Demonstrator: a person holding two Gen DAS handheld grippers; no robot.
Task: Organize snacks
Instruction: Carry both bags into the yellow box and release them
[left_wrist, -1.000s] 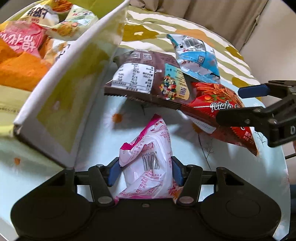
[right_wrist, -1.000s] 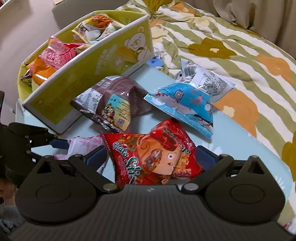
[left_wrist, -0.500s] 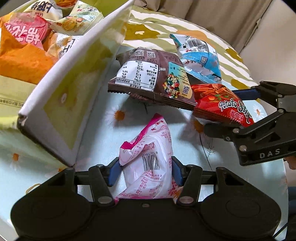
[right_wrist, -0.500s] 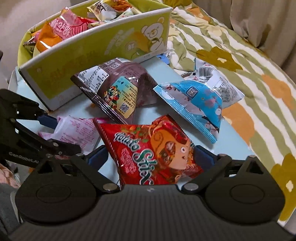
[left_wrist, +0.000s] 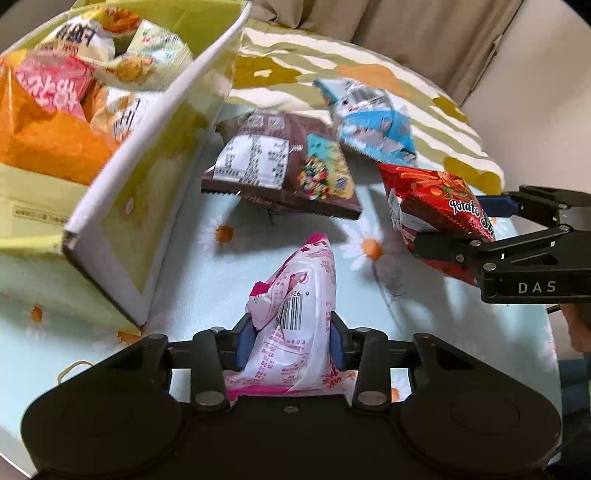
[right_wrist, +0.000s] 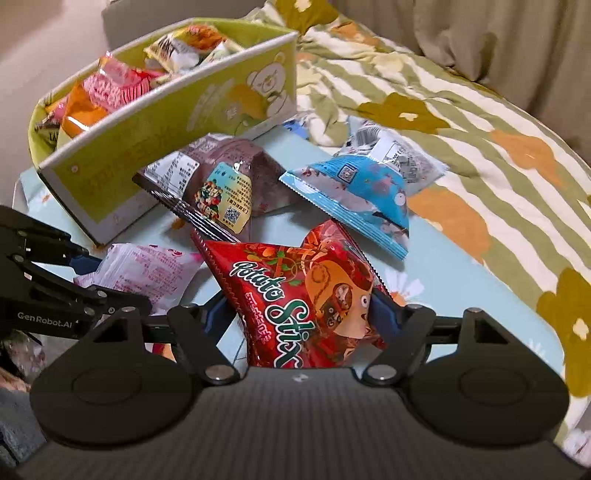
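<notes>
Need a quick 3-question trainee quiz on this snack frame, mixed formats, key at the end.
1. True or false: the left claw is shut on the pink packet.
2. Which packet sits between the right claw's fingers? A) blue packet B) red packet C) brown packet
3. Fill in: the snacks already sorted lie in the green ____.

Key
1. True; its pads press the packet's sides.
2. B, the red packet; the claw has just been closing around it. The blue packet and brown packet lie loose on the table.
3. box
</notes>
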